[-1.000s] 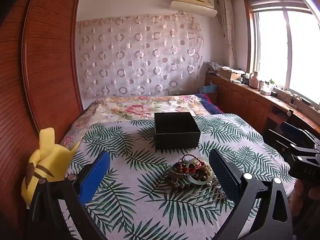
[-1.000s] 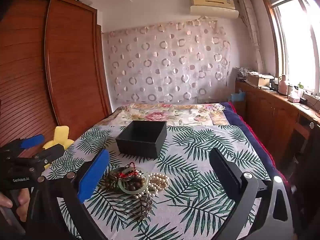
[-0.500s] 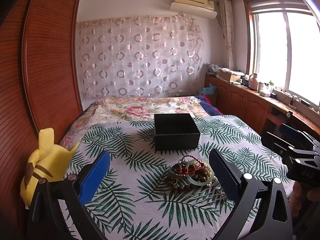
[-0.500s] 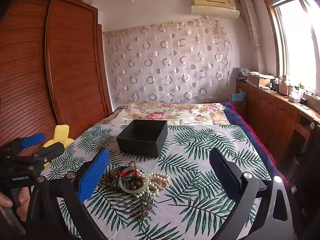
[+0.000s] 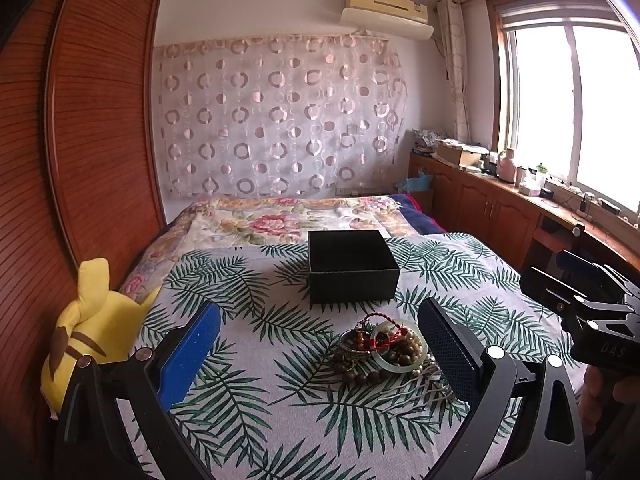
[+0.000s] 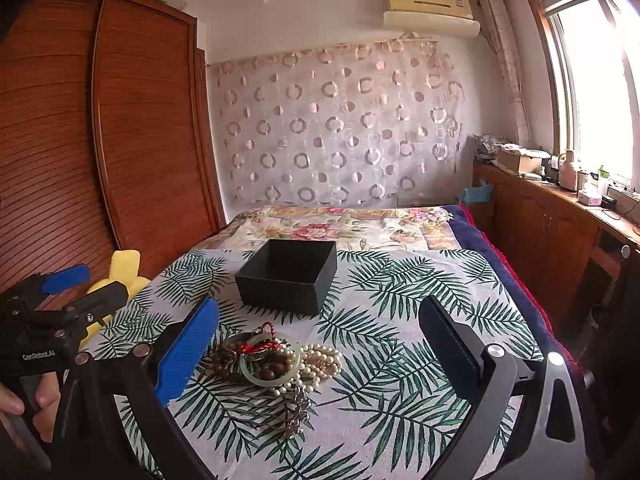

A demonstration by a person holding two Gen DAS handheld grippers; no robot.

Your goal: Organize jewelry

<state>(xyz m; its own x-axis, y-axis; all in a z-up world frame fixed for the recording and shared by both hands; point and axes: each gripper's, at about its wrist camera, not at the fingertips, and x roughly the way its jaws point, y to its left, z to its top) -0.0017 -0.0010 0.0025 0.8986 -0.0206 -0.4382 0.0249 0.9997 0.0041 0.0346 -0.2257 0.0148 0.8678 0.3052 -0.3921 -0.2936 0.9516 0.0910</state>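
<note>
A pile of jewelry (image 5: pixel 384 350) lies on the palm-leaf bedspread: brown bead bracelets, a pale green bangle, a red cord, a pearl strand and a metal chain. It also shows in the right wrist view (image 6: pixel 276 360). An open black box (image 5: pixel 352 266) stands just behind the pile; the right wrist view shows it too (image 6: pixel 288 276). My left gripper (image 5: pixel 316 352) is open and empty, short of the pile. My right gripper (image 6: pixel 316 350) is open and empty, with the pile between its fingers and a little ahead.
A yellow plush toy (image 5: pixel 90 328) lies at the bed's left edge by the wooden wardrobe (image 5: pixel 80 140). A wooden cabinet counter (image 5: pixel 500 204) with clutter runs under the window on the right. The bed's right edge (image 6: pixel 532 312) drops to the floor.
Both grippers have drifted slightly; the box and jewelry sit marginally lower in the views. Nothing was taken hold of or moved.
</note>
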